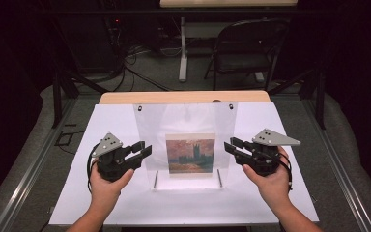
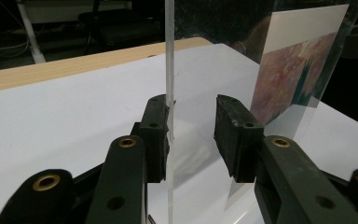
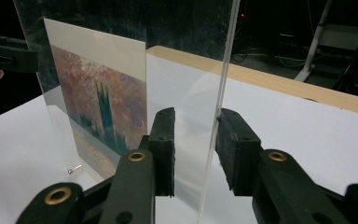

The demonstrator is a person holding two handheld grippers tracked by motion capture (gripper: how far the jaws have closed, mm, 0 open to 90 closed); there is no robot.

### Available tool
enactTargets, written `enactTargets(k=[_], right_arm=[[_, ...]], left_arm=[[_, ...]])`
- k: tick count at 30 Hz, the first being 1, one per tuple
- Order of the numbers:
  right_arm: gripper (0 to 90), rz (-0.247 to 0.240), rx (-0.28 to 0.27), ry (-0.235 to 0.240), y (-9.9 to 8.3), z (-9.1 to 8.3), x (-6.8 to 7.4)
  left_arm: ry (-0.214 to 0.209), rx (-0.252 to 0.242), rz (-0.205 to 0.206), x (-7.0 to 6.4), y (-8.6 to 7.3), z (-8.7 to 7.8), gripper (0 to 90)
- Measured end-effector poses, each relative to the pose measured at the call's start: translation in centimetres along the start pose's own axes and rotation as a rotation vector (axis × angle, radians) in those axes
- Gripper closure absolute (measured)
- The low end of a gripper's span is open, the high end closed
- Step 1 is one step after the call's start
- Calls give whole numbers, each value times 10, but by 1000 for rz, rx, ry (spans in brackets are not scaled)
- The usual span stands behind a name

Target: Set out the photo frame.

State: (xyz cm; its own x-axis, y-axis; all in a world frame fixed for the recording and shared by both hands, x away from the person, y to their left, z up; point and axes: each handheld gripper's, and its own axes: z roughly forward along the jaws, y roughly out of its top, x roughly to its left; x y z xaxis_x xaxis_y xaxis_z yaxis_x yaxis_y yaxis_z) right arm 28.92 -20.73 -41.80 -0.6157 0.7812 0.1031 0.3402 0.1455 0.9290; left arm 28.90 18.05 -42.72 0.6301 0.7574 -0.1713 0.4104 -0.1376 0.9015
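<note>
The clear acrylic frame point(image 1: 186, 145) with its painted print point(image 1: 190, 153) stands upright mid-counter point(image 1: 77, 193). It looks stiff, light, smooth and slippery, prone to scratching. Left gripper point(image 1: 143, 150) and right gripper point(image 1: 233, 144) both gape, jaws straddling the side edges point(image 2: 169, 93), the sensible place to pinch squarely

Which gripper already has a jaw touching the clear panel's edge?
The left gripper: one jaw touches the panel edge. The right gripper straddles its edge with gaps both sides.
</note>
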Motion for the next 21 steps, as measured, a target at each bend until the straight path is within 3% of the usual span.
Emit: enactTargets(k=[11, 21], right_arm=[[578, -9, -6, 4, 0, 1, 1], [437, -3, -9, -2, 2, 2, -2]], left_arm=[[7, 13, -2, 0, 1, 2, 572], [21, 6, -10, 1, 6, 0, 432]])
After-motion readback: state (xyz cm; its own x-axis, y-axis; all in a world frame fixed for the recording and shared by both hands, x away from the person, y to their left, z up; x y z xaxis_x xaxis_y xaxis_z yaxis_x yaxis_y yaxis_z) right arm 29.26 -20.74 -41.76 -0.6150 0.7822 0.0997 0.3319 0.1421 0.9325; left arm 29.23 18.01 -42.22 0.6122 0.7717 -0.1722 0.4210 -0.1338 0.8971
